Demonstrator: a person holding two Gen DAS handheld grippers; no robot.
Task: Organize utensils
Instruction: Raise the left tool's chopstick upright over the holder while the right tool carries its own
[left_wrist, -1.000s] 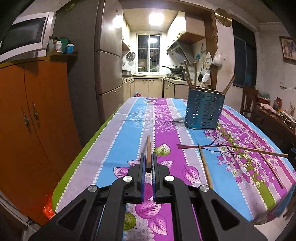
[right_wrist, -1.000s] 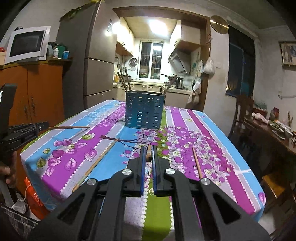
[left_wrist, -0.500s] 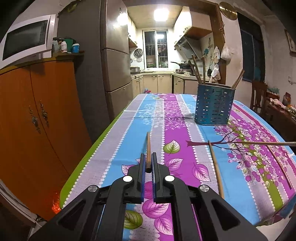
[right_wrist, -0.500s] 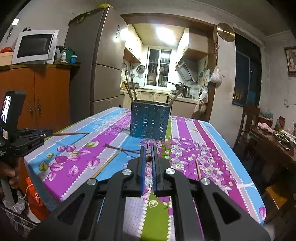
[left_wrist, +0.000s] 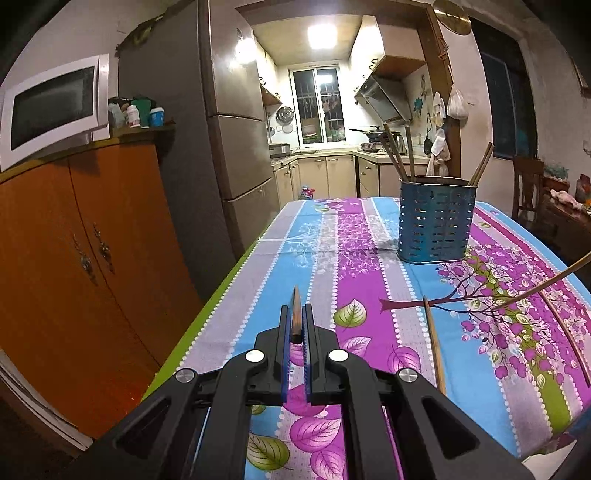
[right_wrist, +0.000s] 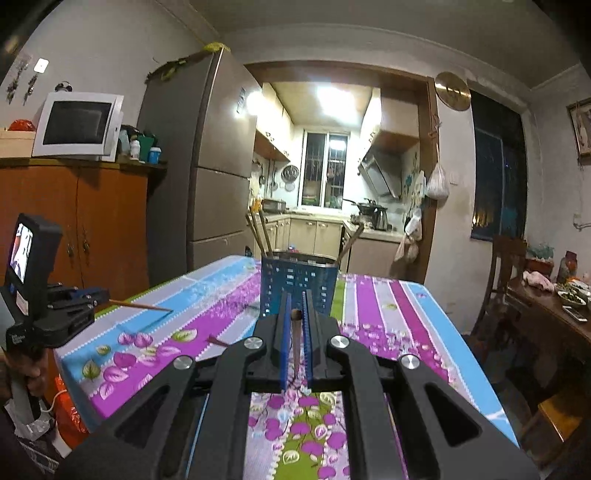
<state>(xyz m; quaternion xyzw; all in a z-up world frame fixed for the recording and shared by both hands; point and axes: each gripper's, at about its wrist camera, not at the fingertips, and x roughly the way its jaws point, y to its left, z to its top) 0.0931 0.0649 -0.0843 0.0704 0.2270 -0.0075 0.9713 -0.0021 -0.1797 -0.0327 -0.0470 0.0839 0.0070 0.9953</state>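
both claws clamped: left claw (left_wrist: 295, 325) and right claw (right_wrist: 295, 314) each hold a chopstick (left_wrist: 296, 314). blue holder (right_wrist: 298, 286) dead ahead of right; tip it upright over the rim, then release.

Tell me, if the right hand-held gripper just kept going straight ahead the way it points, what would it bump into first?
Most likely the blue holder, which stands dead ahead of the right hand-held gripper. The chopstick clamped in it would probably touch the holder's wall first, though how far off that is cannot be judged.
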